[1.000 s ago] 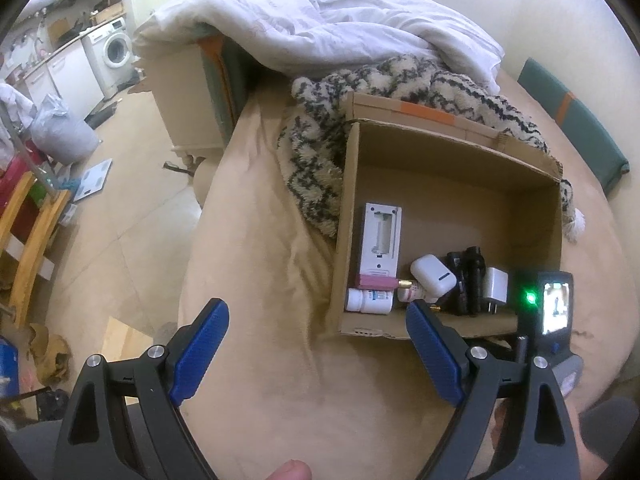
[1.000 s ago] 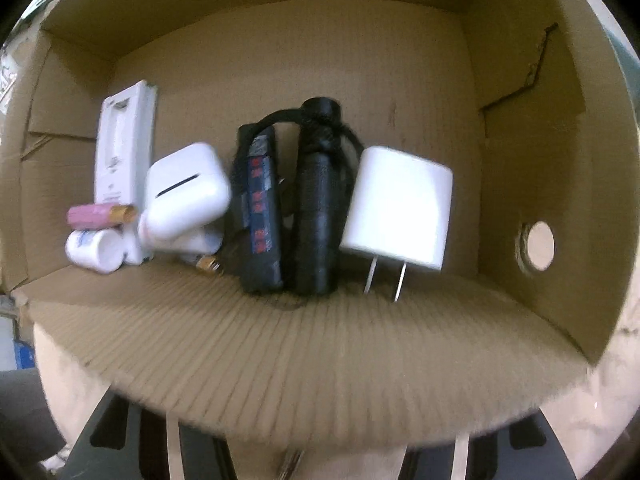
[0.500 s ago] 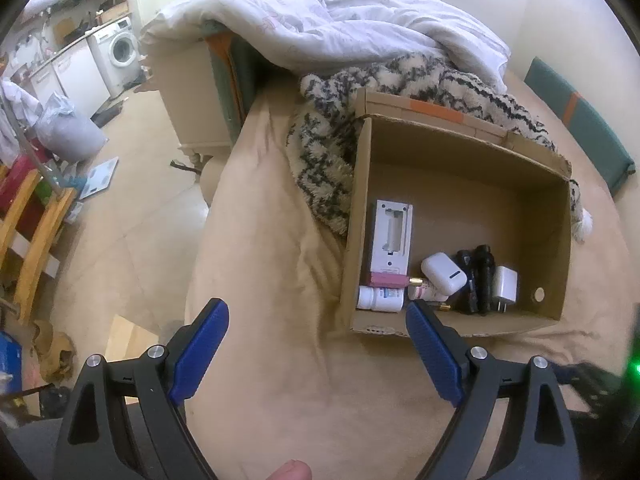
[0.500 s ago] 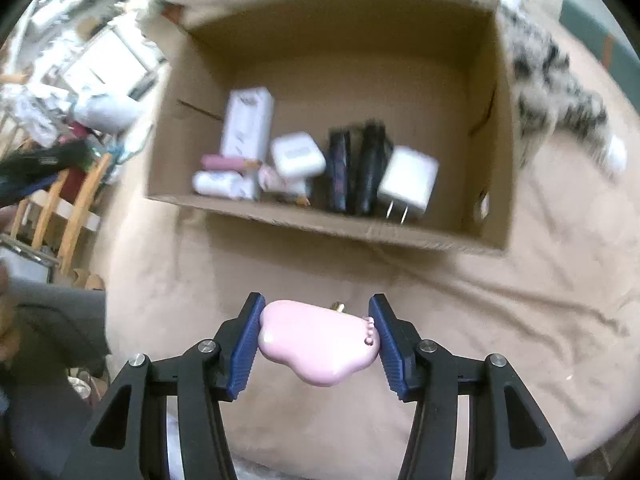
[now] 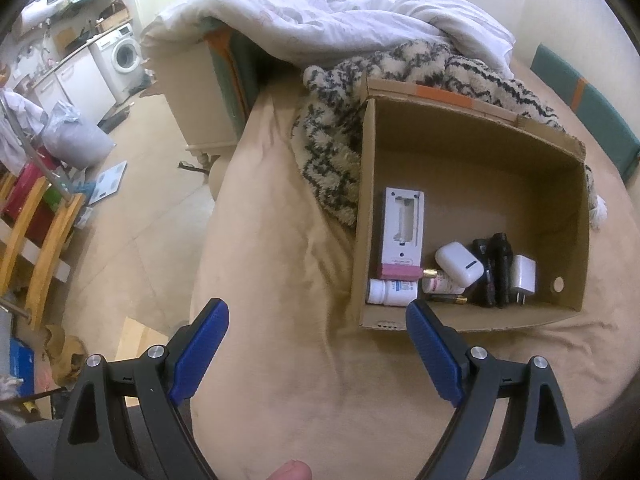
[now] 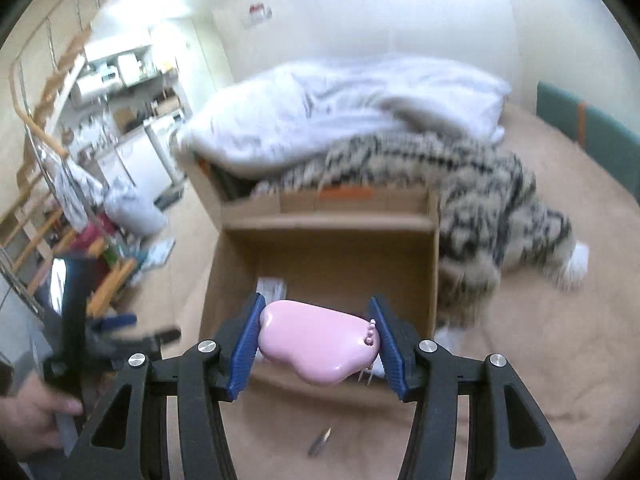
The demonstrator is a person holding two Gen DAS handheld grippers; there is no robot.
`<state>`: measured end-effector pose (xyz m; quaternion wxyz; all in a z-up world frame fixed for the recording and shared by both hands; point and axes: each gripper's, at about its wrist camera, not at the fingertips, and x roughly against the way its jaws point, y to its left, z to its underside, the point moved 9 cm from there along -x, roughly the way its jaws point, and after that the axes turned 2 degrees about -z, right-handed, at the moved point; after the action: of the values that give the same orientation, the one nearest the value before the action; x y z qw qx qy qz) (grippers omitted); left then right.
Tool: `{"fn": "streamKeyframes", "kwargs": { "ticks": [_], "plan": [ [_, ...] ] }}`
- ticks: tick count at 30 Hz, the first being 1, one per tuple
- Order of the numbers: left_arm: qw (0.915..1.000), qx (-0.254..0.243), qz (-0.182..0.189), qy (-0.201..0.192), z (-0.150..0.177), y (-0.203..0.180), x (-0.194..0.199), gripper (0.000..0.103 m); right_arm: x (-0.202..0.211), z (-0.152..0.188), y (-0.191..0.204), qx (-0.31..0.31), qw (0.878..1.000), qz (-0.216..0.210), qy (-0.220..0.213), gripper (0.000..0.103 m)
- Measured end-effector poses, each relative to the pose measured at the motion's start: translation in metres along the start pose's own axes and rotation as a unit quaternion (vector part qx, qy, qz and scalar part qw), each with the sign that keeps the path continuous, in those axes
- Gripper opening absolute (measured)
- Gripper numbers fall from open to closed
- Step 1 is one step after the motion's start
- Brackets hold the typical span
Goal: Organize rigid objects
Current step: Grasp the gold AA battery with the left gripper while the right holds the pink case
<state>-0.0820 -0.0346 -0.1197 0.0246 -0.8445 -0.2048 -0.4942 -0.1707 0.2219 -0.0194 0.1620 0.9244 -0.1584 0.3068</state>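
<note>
We hold a glossy pink rounded plastic case (image 6: 316,342) clamped in the right gripper (image 6: 318,344) above the open brown cardboard box (image 6: 434,264) — our left gripper (image 5: 318,346) stands wide, empty.

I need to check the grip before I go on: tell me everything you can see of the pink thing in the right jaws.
The pink thing is a smooth, glossy, rounded lump, apparently hard plastic, with a short string of tiny pink beads on its right side. The right gripper clamps it from both sides in blue pads, above the near edge of the cardboard box. Nothing else visibly touches it.
</note>
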Motion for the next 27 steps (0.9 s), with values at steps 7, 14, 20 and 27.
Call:
{"fn": "streamKeyframes", "kwargs": {
  "ticks": [7,14,20,27],
  "plan": [
    [0.9999,-0.01,-0.008,0.007,0.006,-0.005,-0.01,0.089,-0.021,0.01,-0.023,-0.033,0.999,-0.005,0.004,0.057],
    [0.9991,-0.041,0.001,0.012,0.015,-0.027,-0.018,0.089,-0.029,0.01,-0.029,-0.056,0.998,-0.019,0.01,0.057],
    [0.9955,-0.077,0.034,0.044,0.036,-0.078,-0.022,0.089,-0.037,0.016,-0.045,-0.087,0.995,-0.012,0.04,0.057],
    [0.9783,-0.142,0.096,0.116,0.076,-0.174,-0.044,0.082,-0.034,0.014,-0.052,-0.097,0.994,-0.013,0.038,0.057]
  ]
}}
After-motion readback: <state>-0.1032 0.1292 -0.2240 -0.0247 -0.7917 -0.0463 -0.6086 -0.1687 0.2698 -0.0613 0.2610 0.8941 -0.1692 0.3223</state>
